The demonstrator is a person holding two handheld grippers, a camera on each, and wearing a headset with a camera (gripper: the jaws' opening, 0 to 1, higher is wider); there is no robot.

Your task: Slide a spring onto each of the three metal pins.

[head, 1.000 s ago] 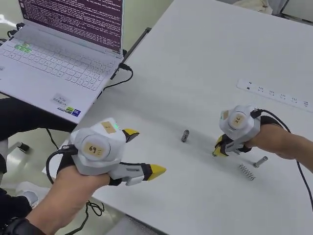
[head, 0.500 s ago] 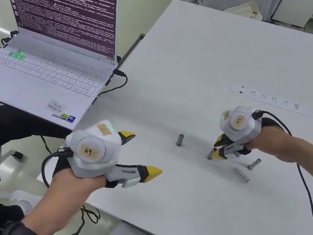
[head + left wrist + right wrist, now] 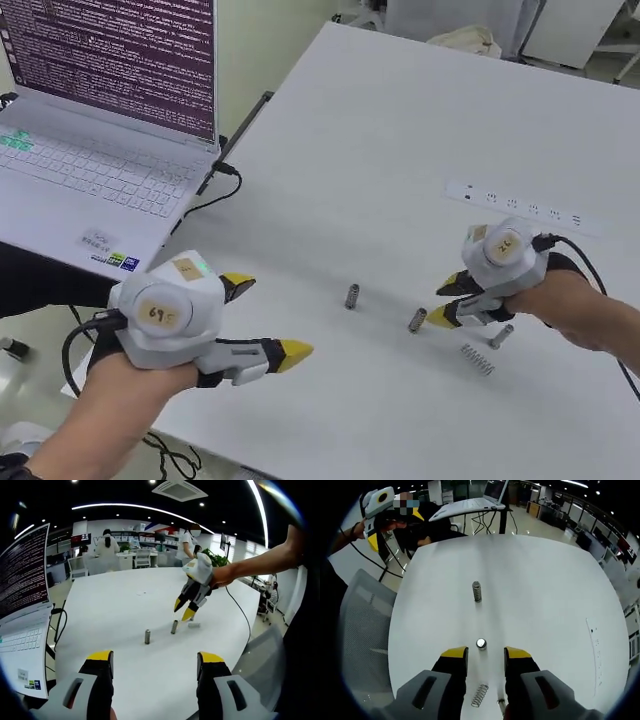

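Since a second ago the right gripper (image 3: 442, 302) has let its jaws part. The first pin (image 3: 417, 320), which then sat at their tips, now stands free on the white surface (image 3: 400, 130), just off the tips on the side toward the laptop (image 3: 100, 150). The gap between those jaws is narrow and nothing is held. In the right gripper view the first pin (image 3: 481, 643) shows as a bright round top, so its long axis points straight up. Whether a spring sits on it I cannot tell.

Nearer the laptop stands the second pin (image 3: 352, 296), also upright, with the coils of a spring wound round its shaft. It is apart from the first pin.

On the far side of the right gripper from the laptop lies the third pin (image 3: 500, 336), flat on the surface. In the head view its long axis slants up to the right. Just beside it, not touching, the loose spring (image 3: 477, 359) lies flat, slanting down to the right and so across the line of that pin.

Counted, there are three pins, two upright and one flat. There are two springs I can make out, one on a pin and one loose.

Closest to the laptop, the left gripper (image 3: 268, 318) hovers at the surface's near edge, jaws wide and empty, pointing toward the pins.
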